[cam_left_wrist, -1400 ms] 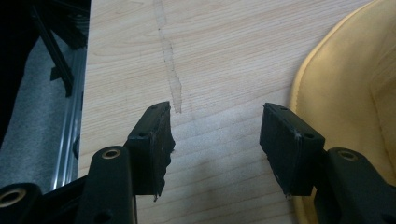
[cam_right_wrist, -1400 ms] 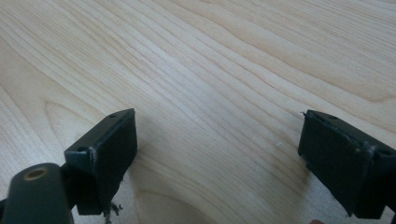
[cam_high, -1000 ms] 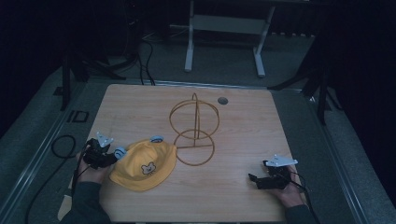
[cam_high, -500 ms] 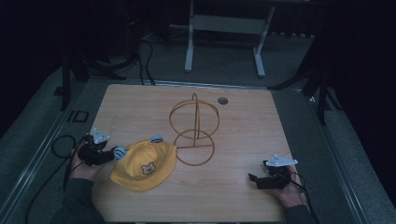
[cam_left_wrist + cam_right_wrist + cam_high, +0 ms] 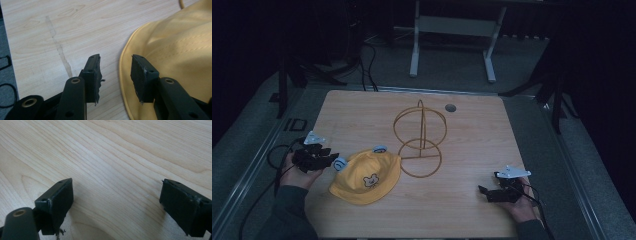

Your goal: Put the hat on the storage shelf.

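Note:
A yellow child's hat [image 5: 364, 177] with a small bear badge and two blue ears lies on the wooden table [image 5: 462, 145], front left. A gold wire stand [image 5: 419, 135], a globe shape over a ring base, rises just right of it. My left gripper [image 5: 331, 161] sits at the hat's left edge and is open. In the left gripper view the hat's brim [image 5: 125, 75] runs up between the jaws of the left gripper [image 5: 116, 62], with one fingertip [image 5: 142, 70] over the yellow cloth. My right gripper [image 5: 486, 192] rests open at the front right, above bare wood [image 5: 112, 170].
A round grey grommet [image 5: 450, 107] is set in the table near its far edge. Black cables [image 5: 274, 157] lie on the floor off the table's left side. A white frame [image 5: 452, 30] stands behind the table.
My left hand and gripper have shifted slightly left and farther up the table, staying at the hat's edge. The hat has barely moved. The right gripper is still.

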{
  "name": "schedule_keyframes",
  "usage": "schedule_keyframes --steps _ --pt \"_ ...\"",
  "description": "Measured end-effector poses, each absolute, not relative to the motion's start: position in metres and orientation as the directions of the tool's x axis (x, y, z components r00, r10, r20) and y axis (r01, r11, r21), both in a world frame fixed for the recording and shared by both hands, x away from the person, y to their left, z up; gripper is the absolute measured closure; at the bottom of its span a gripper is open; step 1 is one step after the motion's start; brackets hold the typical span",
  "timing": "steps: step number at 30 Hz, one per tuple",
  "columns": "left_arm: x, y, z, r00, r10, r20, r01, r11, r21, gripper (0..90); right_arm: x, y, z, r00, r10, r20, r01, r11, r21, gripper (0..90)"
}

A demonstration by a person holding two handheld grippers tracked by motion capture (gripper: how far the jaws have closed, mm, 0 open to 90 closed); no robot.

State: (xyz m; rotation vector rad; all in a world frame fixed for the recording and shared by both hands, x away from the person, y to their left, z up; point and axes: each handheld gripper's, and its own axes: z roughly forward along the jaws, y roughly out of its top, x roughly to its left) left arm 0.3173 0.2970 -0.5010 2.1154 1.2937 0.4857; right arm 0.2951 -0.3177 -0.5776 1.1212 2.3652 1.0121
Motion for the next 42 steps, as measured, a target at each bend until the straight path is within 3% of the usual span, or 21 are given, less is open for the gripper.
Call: schedule_keyframes --steps 8,16,28,42 --pt "0.32 0.294 -0.492 0.538 0.843 0.027 0.638 -0.428 0.64 62.3 0.295 -0.318 -0.578 -0.631 0.776 0.003 0.537 0.434 0.723 11.7" --pt "0.321 0.292 -0.479 0.562 0.826 0.042 0.617 -0.452 0.645 56.4 0.295 -0.318 -0.578 -0.628 0.778 0.004 0.54 0.433 0.722 11.6" --pt "0.319 0.289 -0.461 0.659 0.748 0.077 0.525 -0.531 0.666 63.3 0.295 -0.318 -0.578 -0.627 0.779 0.004 0.541 0.432 0.722 11.8" --pt "0.323 0.283 -0.446 0.737 0.673 0.058 0.463 -0.566 0.682 63.4 0.295 -0.318 -0.578 -0.626 0.779 0.004 0.541 0.431 0.722 11.9"
